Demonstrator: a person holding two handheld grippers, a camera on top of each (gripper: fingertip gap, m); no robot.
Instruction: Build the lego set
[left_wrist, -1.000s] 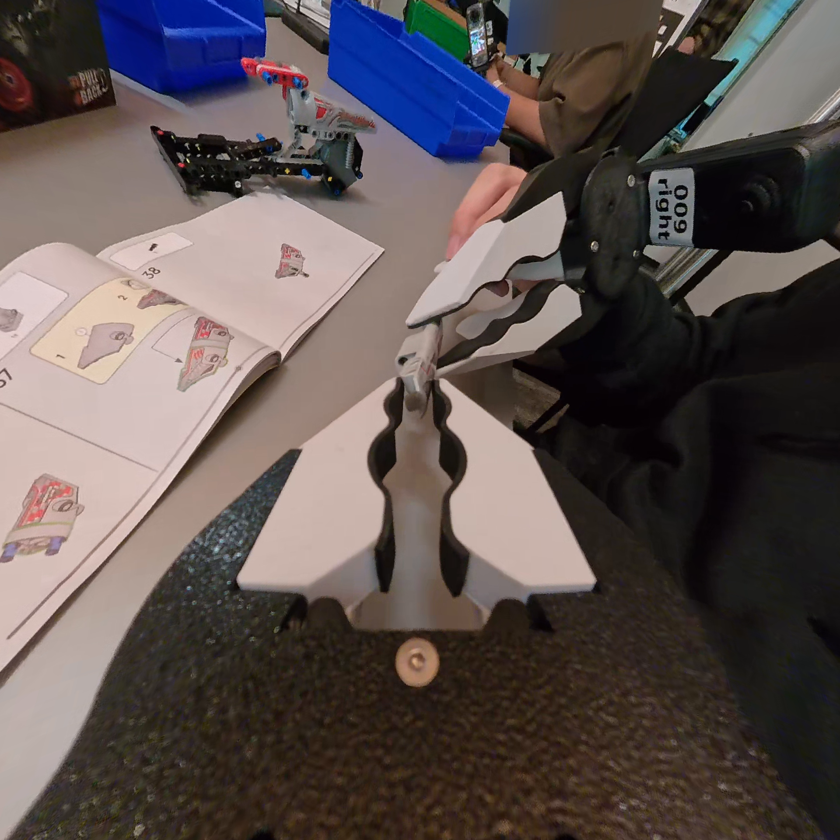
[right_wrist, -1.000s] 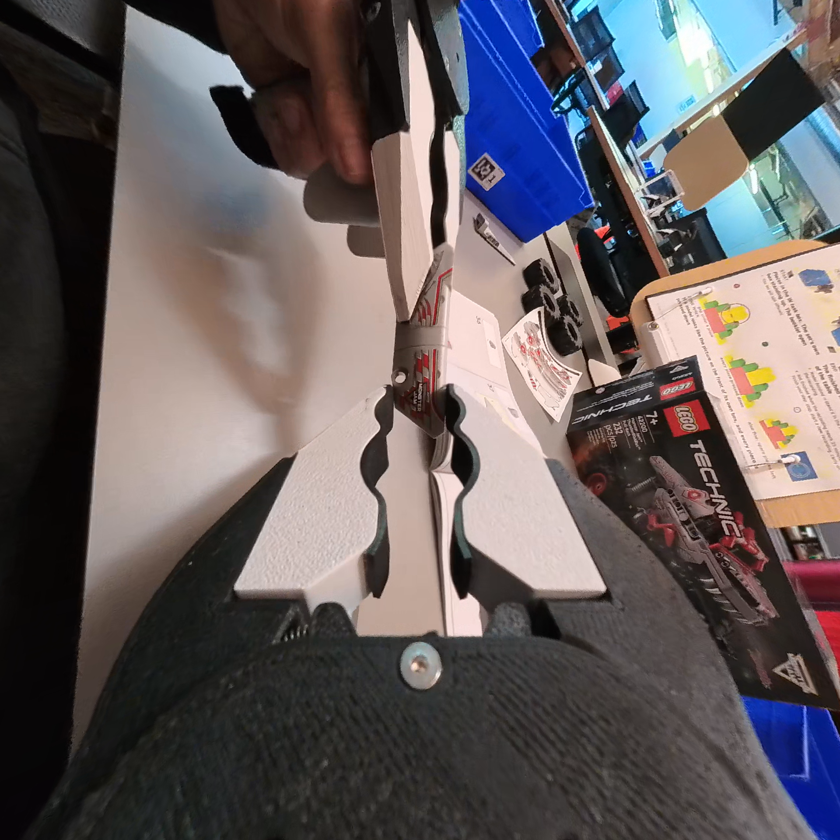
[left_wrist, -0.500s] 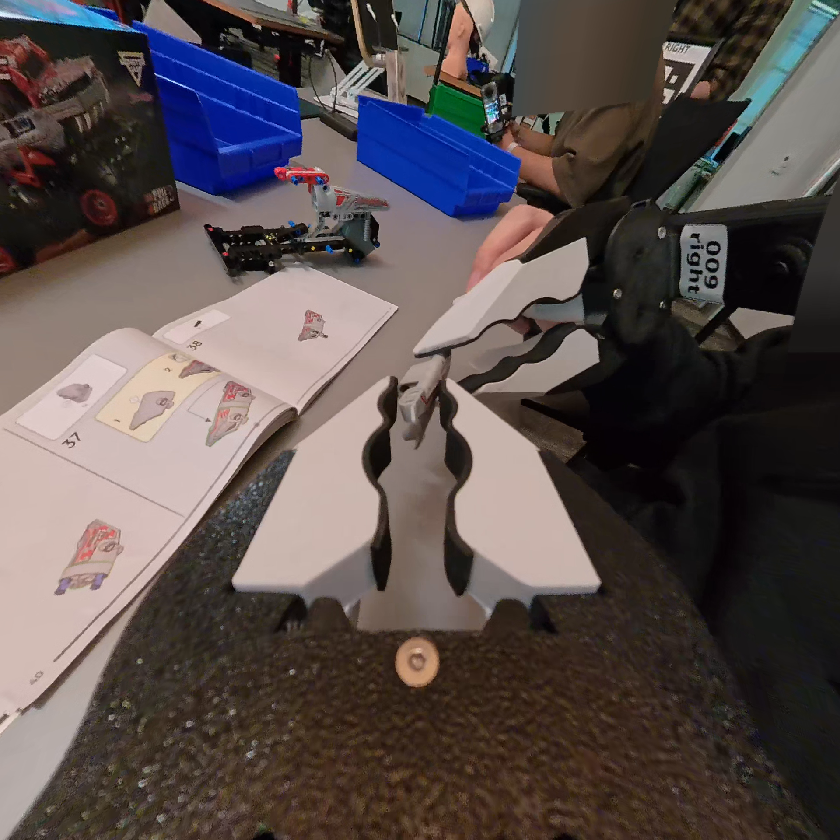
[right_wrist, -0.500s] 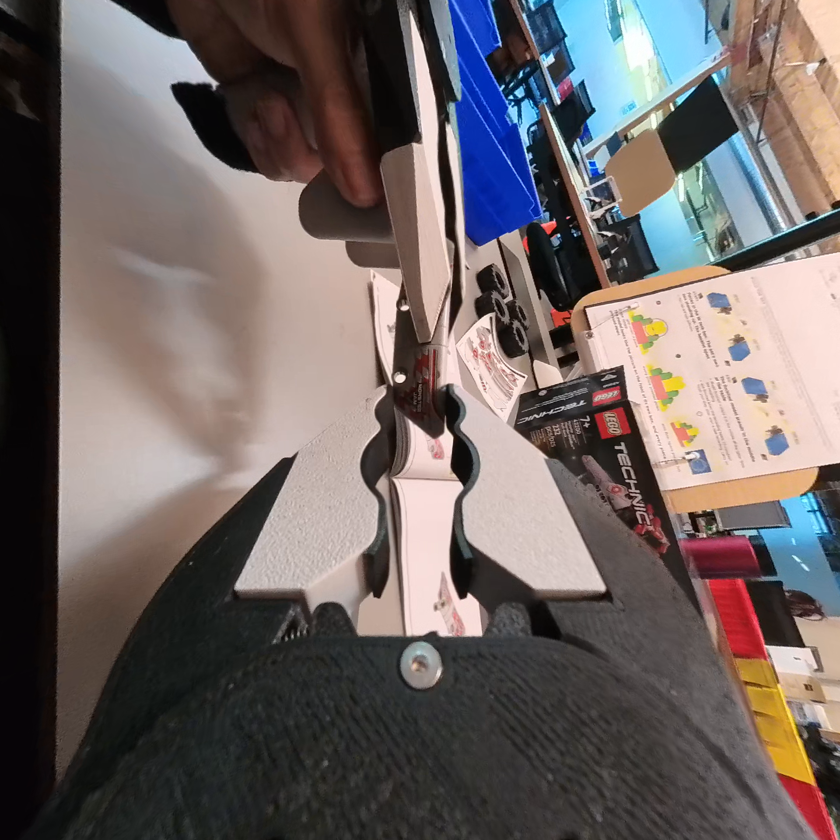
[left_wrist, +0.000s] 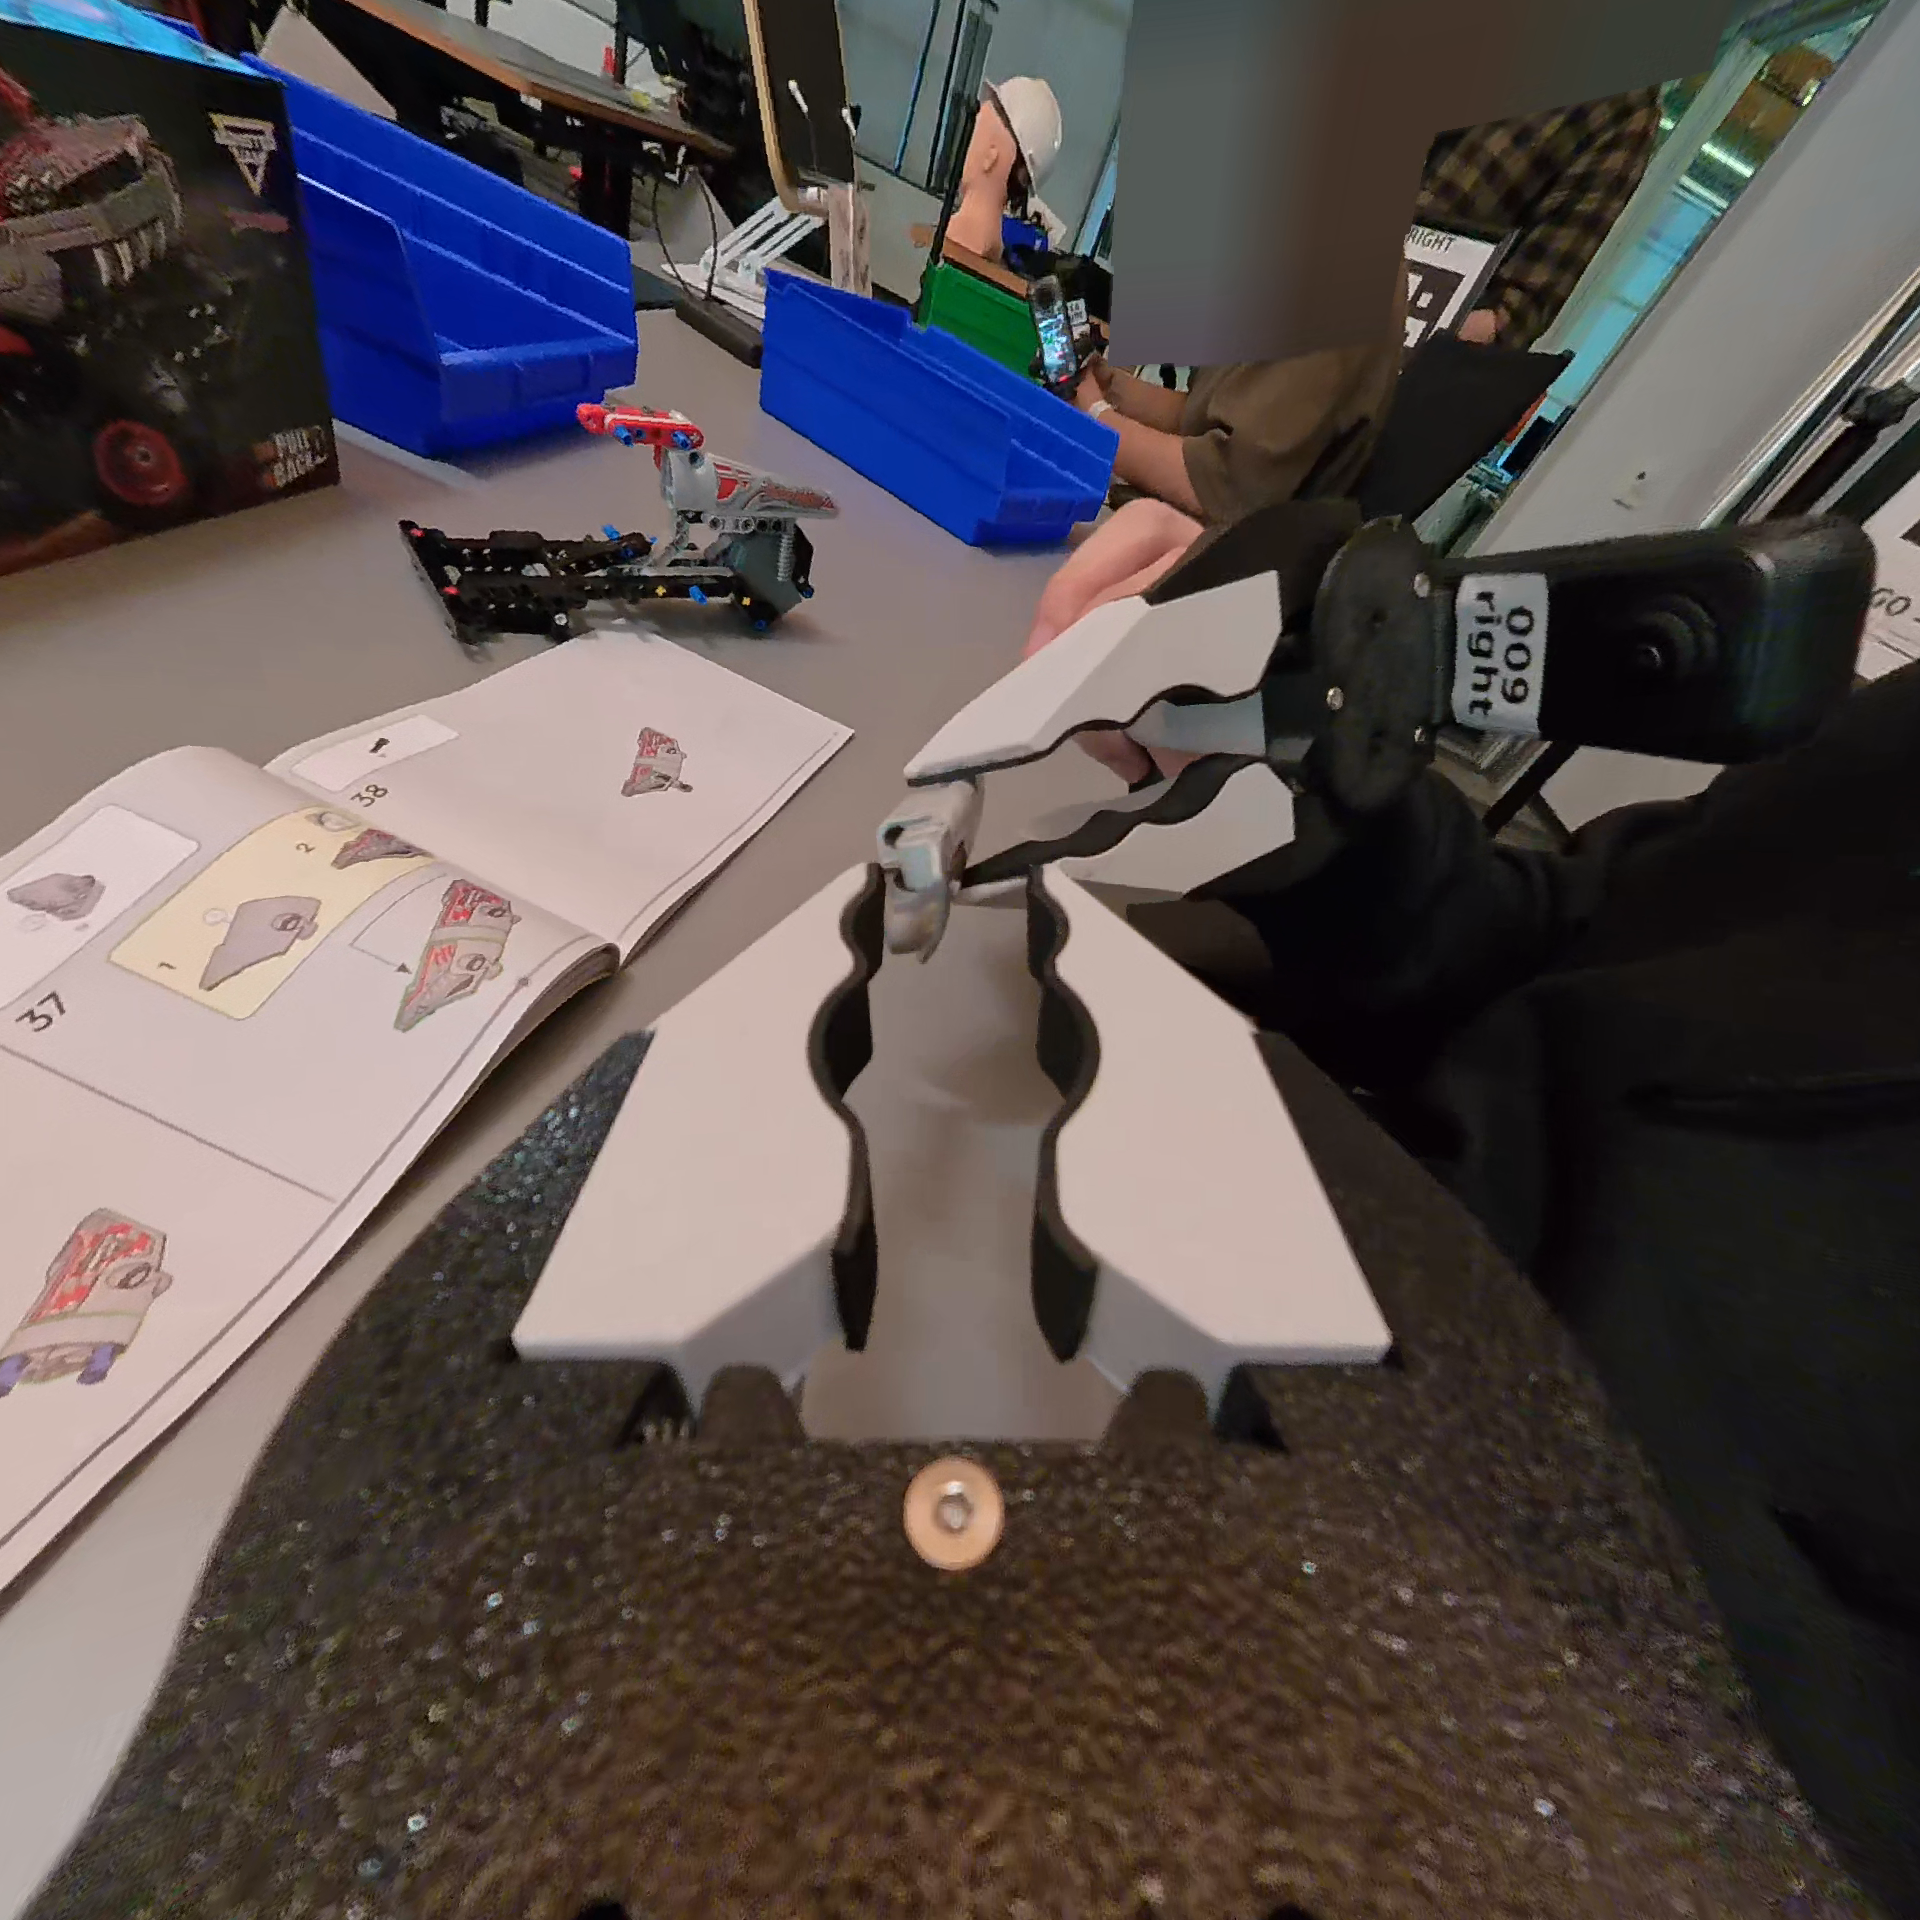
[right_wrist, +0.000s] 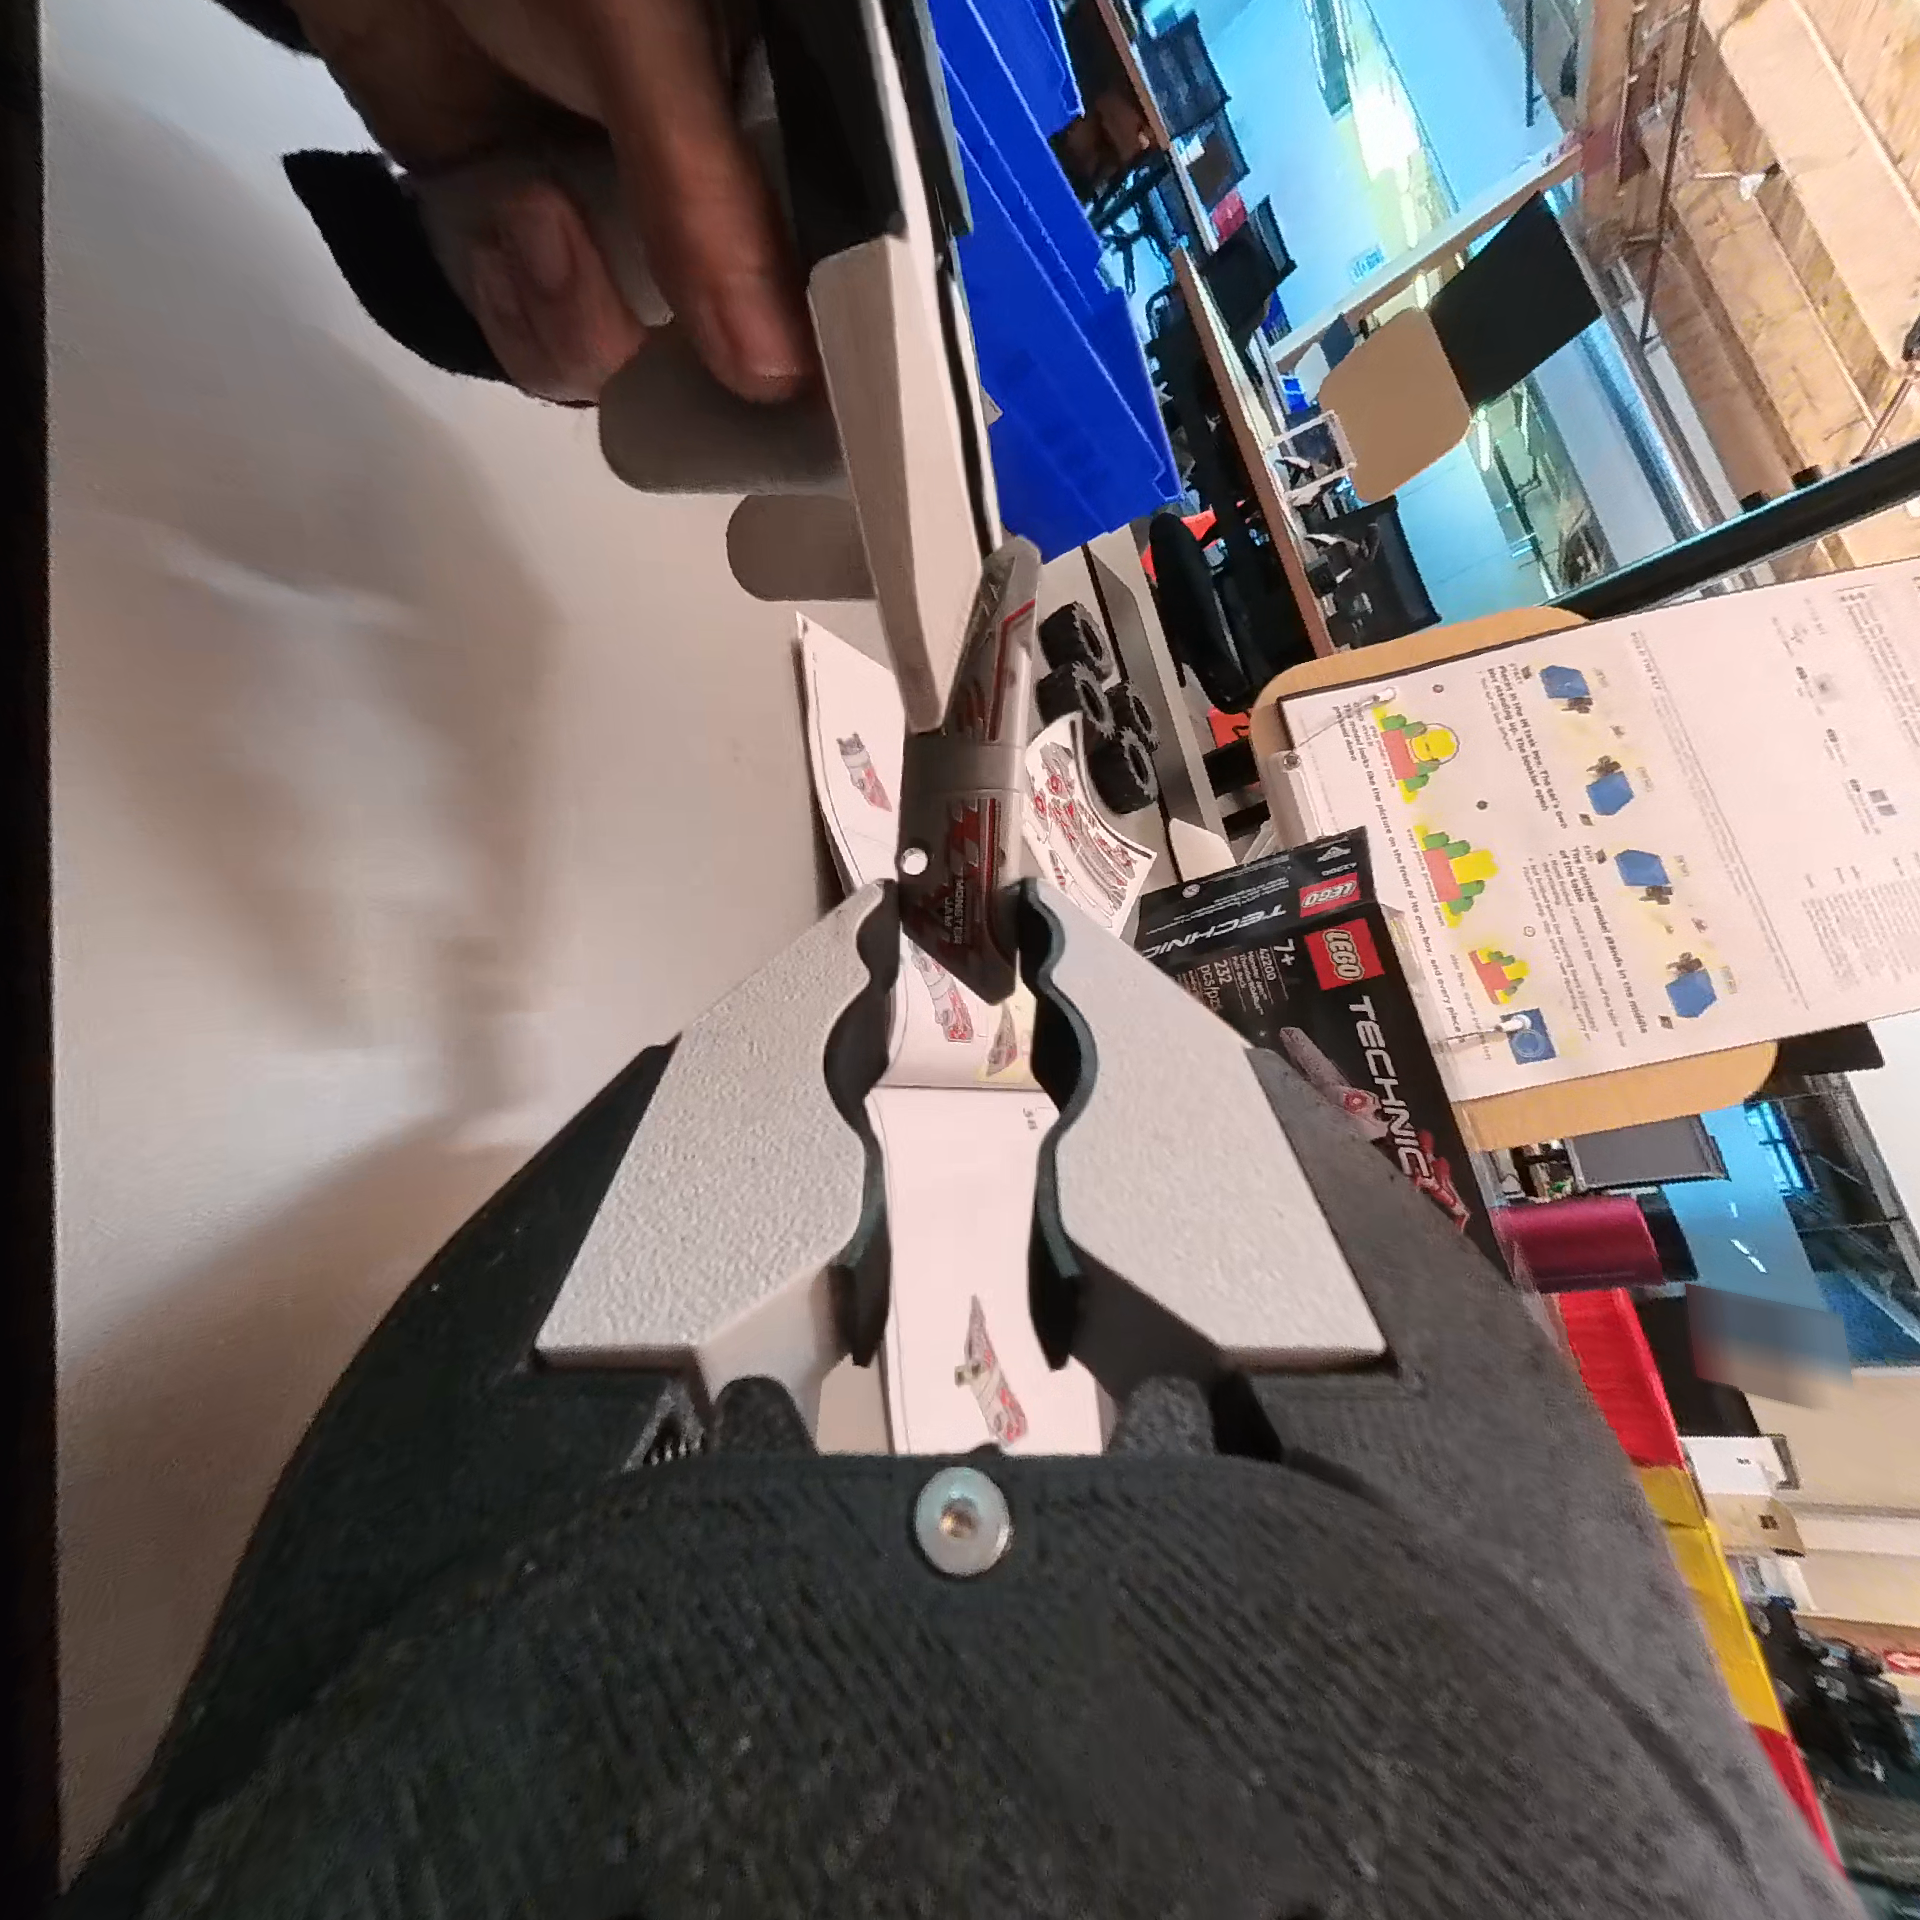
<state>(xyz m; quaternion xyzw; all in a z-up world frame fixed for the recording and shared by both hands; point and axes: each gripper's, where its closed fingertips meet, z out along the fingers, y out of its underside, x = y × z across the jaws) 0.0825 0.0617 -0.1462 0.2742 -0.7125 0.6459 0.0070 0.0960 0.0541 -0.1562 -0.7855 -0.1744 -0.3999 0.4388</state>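
Note:
A grey Lego panel with red stickers (left_wrist: 920, 883) hangs in the air between both grippers, over the table's near edge. My right gripper (right_wrist: 954, 896) is shut on the panel's (right_wrist: 971, 800) lower end. In the left wrist view the right gripper (left_wrist: 951, 831) comes in from the right and pinches the panel at its tips. My left gripper (left_wrist: 951, 896) is open. The panel sits in its gap and leans against its left finger. The half-built black chassis with a grey and red top (left_wrist: 623, 561) lies farther back on the table.
An open instruction booklet (left_wrist: 416, 935) lies left of the grippers. Two blue bins (left_wrist: 468, 312) (left_wrist: 935, 416) and the set's box (left_wrist: 135, 312) stand behind it. Black wheels (right_wrist: 1101, 707) and a sticker sheet (right_wrist: 1081, 842) lie beyond the booklet. A person (left_wrist: 1247, 436) sits at the far side. The tips of both grippers are at nearly the same place.
My left gripper's fingers have spread apart and let go of the panel. The right gripper keeps its hold. Both grippers have risen a little above the table.

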